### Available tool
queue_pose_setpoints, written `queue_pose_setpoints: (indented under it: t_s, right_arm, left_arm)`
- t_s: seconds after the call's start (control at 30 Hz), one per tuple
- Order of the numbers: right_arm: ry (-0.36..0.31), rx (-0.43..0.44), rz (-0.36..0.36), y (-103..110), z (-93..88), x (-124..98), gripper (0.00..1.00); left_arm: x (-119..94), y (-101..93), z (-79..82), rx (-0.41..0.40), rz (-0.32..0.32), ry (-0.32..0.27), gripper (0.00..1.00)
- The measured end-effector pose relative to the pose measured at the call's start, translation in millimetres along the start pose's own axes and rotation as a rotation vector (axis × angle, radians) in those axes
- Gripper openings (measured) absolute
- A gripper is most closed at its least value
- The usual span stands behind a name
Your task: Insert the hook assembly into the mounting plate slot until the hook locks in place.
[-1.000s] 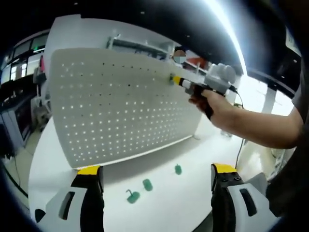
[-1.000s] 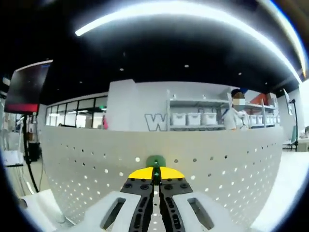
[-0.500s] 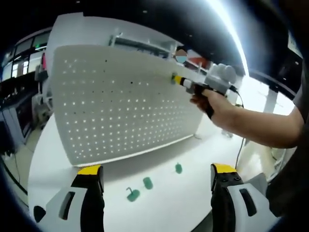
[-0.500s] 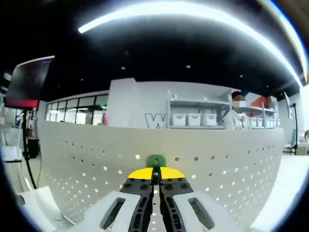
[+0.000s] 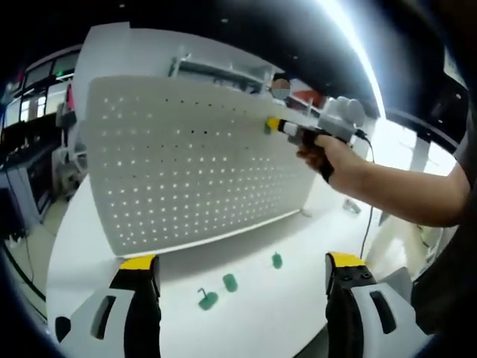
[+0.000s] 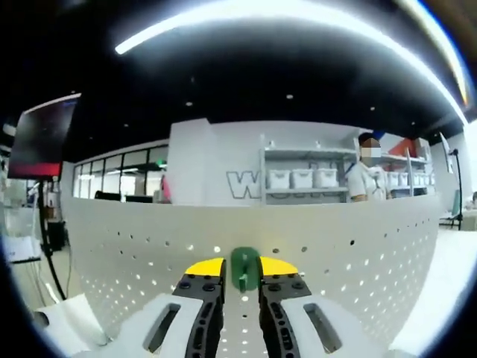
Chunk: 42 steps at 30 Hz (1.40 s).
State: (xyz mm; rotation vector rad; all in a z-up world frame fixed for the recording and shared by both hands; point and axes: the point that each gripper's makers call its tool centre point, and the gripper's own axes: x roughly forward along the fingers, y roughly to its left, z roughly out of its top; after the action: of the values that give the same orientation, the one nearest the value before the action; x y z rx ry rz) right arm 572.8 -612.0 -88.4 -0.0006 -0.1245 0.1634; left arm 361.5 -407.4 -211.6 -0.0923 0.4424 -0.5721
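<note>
Right gripper view: green hook (image 6: pixel 244 268) sits against the pegboard (image 6: pixel 358 246) at lower centre, our right hand-held gripper (image 6: pixel 241 277) parted around it, grip uncertain | left hand-held gripper (image 5: pixel 242 272) wide open, empty, above spare hooks (image 5: pixel 229 283) on the desk (image 5: pixel 298 298) | step: seating judged done | next: check lock.

Both grippers have white bodies, black jaws with yellow tips and dark slots. The right gripper (image 6: pixel 240 277) shows screws on its jaws. Beside the left gripper (image 5: pixel 242 277), a dark sleeve (image 5: pixel 463 153) covers the arm.
</note>
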Motion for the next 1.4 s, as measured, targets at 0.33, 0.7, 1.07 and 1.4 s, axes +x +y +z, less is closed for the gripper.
queue_pose_setpoints:
  t_s: [0.33, 0.7, 1.07, 1.4]
  right_arm:
    - [-0.033, -0.055, -0.042, -15.1, 19.9, -28.5, 0.31]
    - [0.112, 0.01, 0.045, -6.3, -14.5, -64.7, 0.5]
    - [0.236, 0.008, 0.079, -10.7, -66.0, -139.3, 0.54]
    - [0.397, -0.03, 0.068, -30.0, -120.2, -202.9, 0.69]
  left_arm:
    - [-6.4, -1.1, 2.2, 0.011, 0.011, -0.011, 0.97]
    - [-16.9, 6.7, -9.2, 0.008, 0.034, 0.02, 0.99]
    - [-16.5, 9.3, -25.8, 0.005, 0.033, 0.076, 1.0]
    - [-13.9, 4.8, -43.5, 0.006, 0.017, 0.144, 1.0]
